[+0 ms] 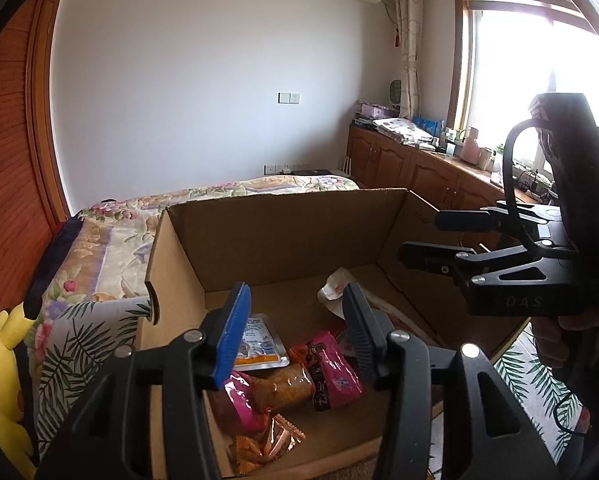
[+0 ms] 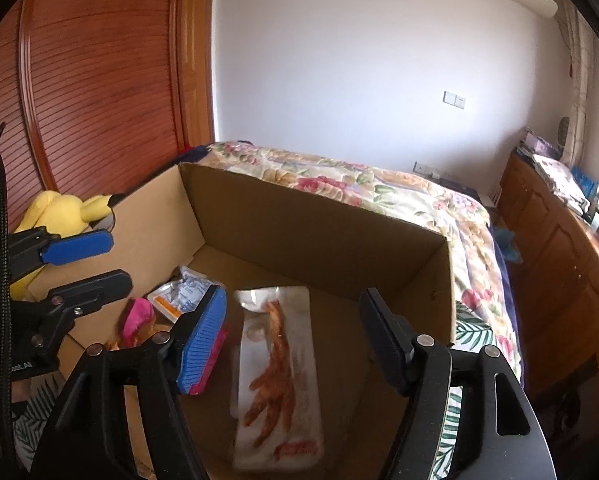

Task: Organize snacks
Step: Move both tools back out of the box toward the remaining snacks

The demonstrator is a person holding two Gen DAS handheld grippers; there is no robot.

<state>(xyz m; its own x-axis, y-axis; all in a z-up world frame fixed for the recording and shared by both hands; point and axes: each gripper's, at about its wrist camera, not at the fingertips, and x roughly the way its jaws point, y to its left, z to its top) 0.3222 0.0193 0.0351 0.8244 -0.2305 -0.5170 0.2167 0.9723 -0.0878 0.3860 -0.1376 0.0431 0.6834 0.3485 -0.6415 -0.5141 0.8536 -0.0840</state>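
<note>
An open cardboard box stands on the bed. Inside lie pink snack packets, a brown biscuit pack, an orange wrapper, a white and blue pouch and a long white bag printed with chicken feet. My left gripper is open and empty above the pink packets. My right gripper is open and empty above the white bag. It also shows at the right of the left wrist view, and the left gripper shows at the left of the right wrist view.
The box rests on a floral bedspread with a palm-leaf cloth beneath it. A yellow plush toy sits left of the box. A wooden wardrobe stands behind, low cabinets under the window.
</note>
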